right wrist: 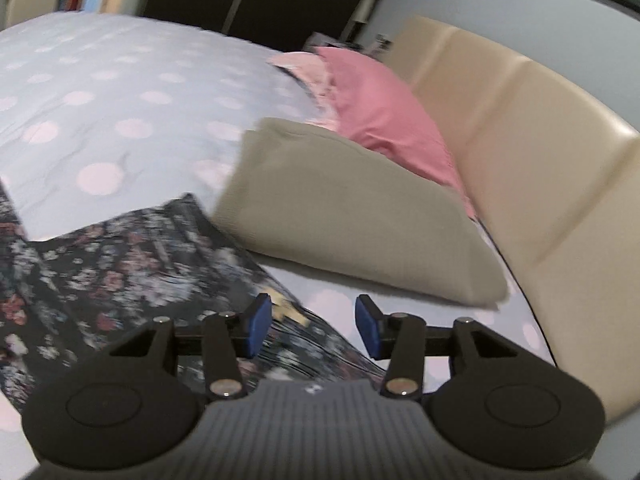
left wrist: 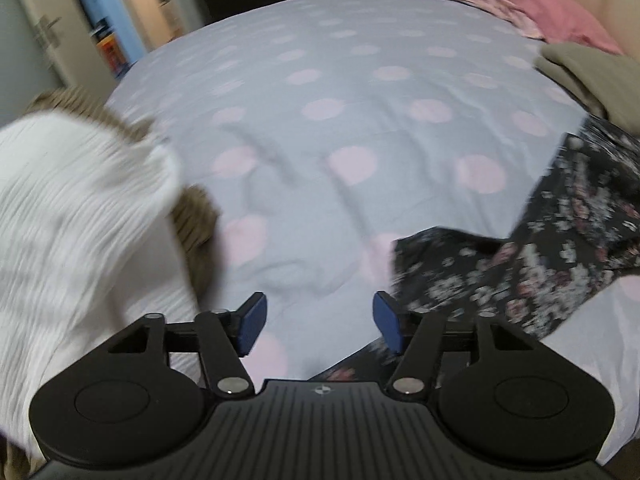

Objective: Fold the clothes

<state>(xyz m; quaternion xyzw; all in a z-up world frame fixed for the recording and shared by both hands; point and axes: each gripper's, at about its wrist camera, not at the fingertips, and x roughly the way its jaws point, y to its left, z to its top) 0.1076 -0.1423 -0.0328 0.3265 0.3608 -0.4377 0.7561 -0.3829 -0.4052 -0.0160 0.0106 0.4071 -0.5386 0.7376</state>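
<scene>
Both tools, left (left wrist: pixel 320 326) and right (right wrist: pixel 314 326), agape above floral garment (right wrist: pixel 120 280)

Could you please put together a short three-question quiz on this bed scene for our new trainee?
1. True or false: the left tool is shut on the white garment.
2. Which item lies nearest the right tool? A) the pink pillow B) the dark floral garment C) the beige headboard
3. Fill in: the folded khaki piece lies between the floral garment and the ____ pillow.

Key:
1. False; its jaws stand apart, holding nothing.
2. B; it lies just under the tool's left finger.
3. Pink.
</scene>
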